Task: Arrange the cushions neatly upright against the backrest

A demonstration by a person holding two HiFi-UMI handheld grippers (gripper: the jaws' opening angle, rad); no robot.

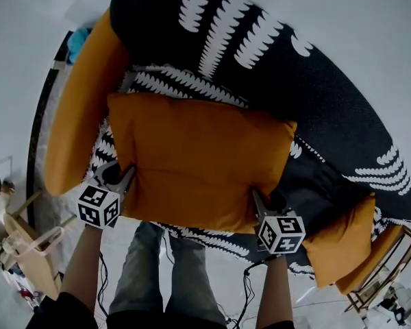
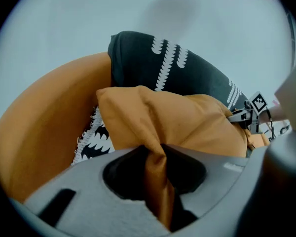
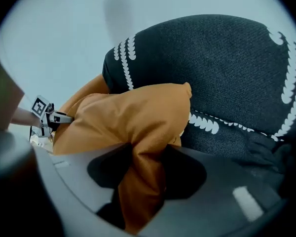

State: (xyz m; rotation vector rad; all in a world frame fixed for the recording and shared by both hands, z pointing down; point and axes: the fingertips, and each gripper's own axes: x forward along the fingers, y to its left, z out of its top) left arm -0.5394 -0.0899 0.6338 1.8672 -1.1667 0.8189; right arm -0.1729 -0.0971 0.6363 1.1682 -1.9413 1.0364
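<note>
L gripper [image 1: 122, 178] & R gripper [image 1: 259, 204] each clamped on a fabric fold at near corners of orange cushion [image 1: 198, 160], lying face-up across seat [image 1: 318, 180] front edge, long axis side-to-side btw both, backrest [image 1: 274, 53] straight beyond, so prob. tip up & back.

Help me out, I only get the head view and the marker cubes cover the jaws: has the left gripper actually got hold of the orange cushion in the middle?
Observer: Yes. The left gripper view shows the left gripper pinching a bunched fold of the orange cushion between its jaws.
Operator: And the right one?
Observer: Same in the right gripper view: the right gripper is clamped on a gathered fold at the cushion's other side.
</note>
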